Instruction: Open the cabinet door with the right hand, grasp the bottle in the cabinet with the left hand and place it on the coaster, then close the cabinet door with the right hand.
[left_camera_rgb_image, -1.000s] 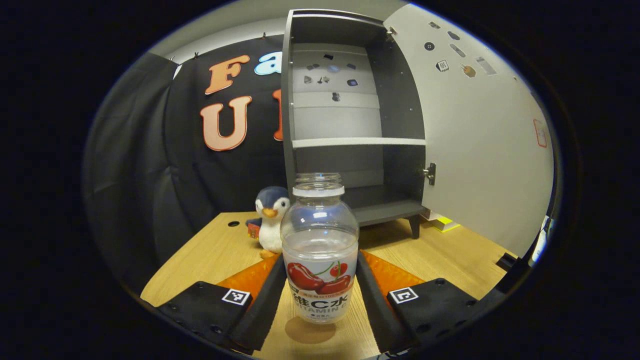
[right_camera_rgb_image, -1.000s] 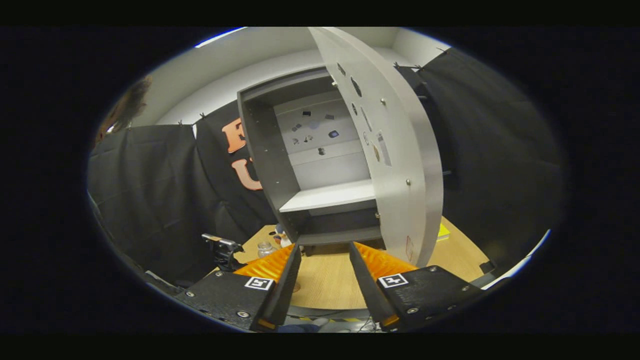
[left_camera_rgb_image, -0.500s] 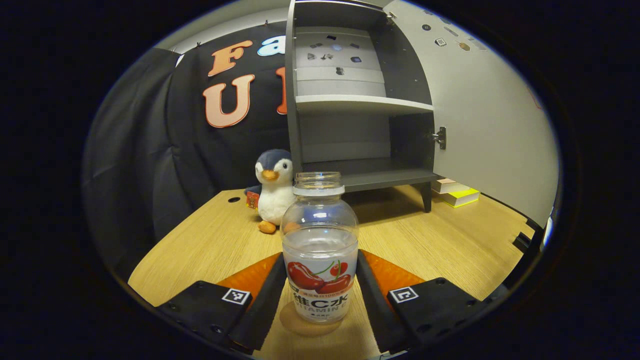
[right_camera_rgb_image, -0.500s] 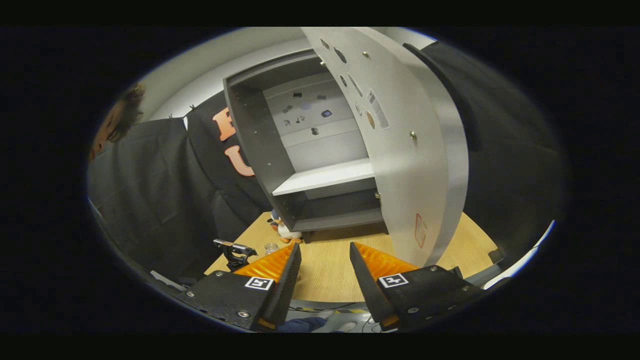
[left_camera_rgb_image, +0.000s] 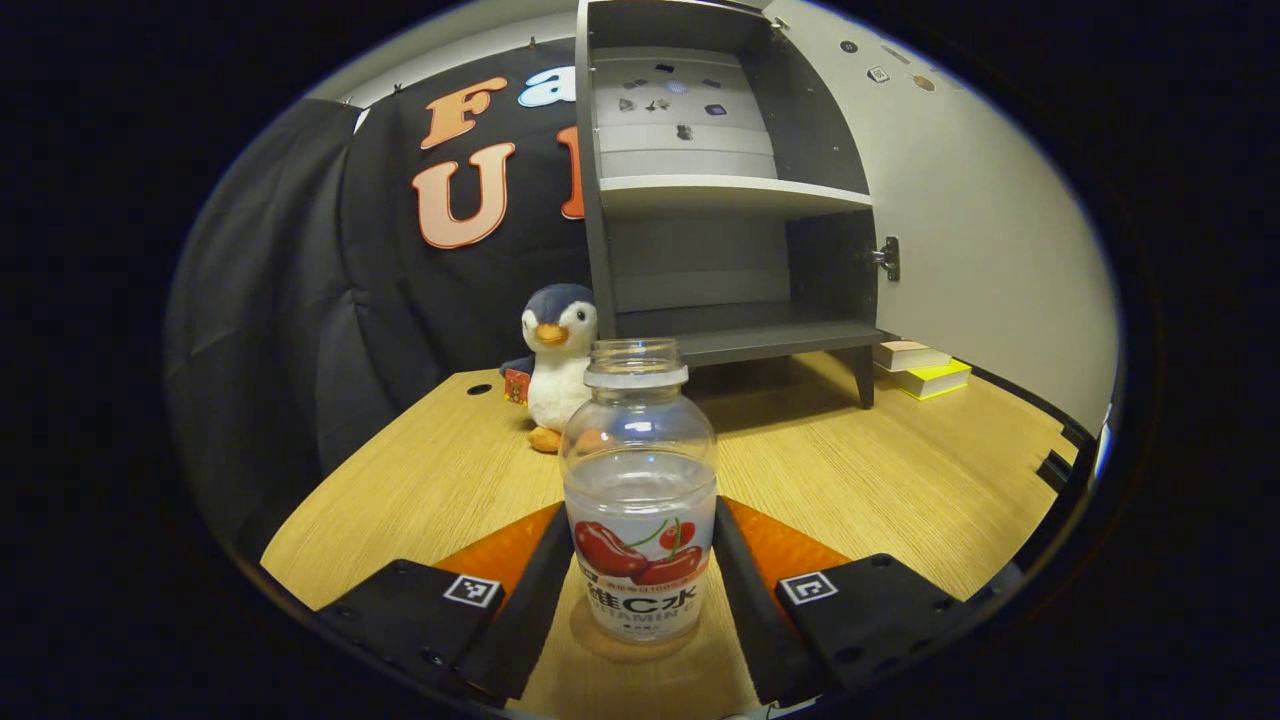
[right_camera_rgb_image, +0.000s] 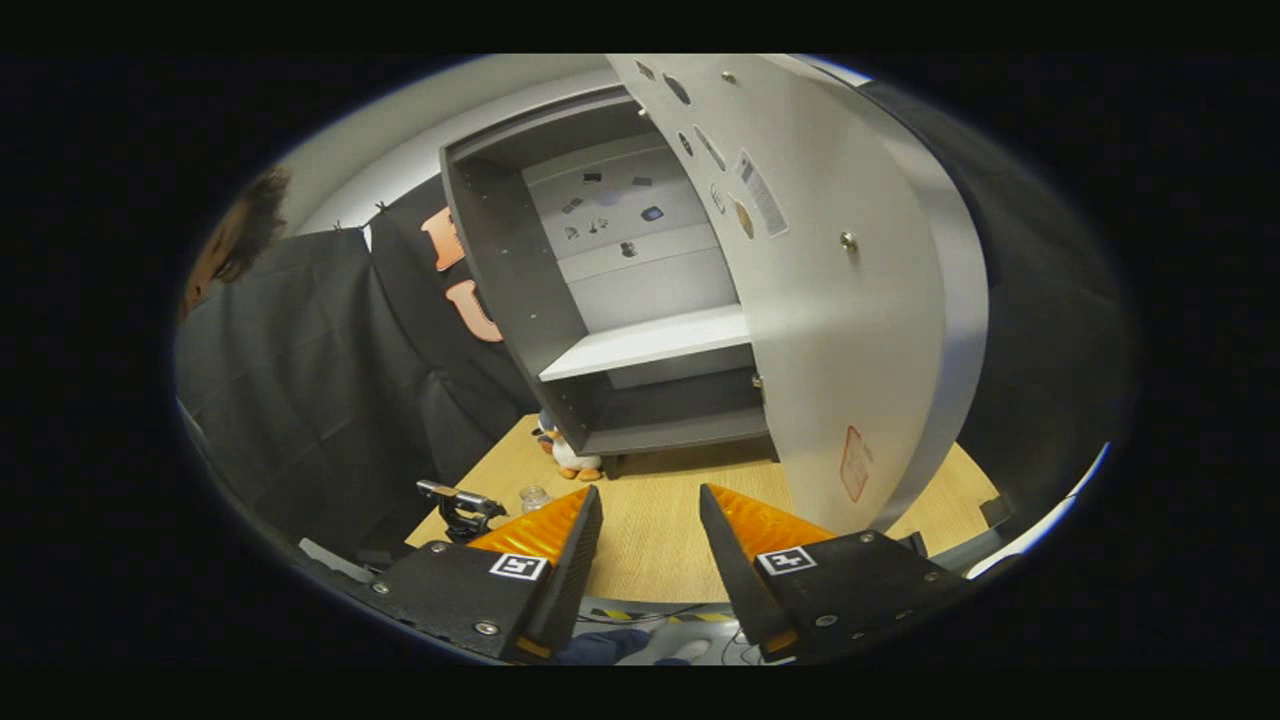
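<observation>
Both views toward open cabinet (left_camera_rgb_image: 730, 200)

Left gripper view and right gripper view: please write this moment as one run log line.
bottle: upright on coaster | left gripper: around bottle | right gripper: open, free | cabinet door: open

The wooden table (left_camera_rgb_image: 850, 480) carries the cabinet (left_camera_rgb_image: 740, 330) at the back, standing on short legs. A plush penguin (left_camera_rgb_image: 555, 365) sits just left of it. 2 stacked books (left_camera_rgb_image: 920, 368) lie to its right. Near the front, the coaster (left_camera_rgb_image: 640, 645) lies flat with the bottle (left_camera_rgb_image: 640, 500) upright on it.
</observation>
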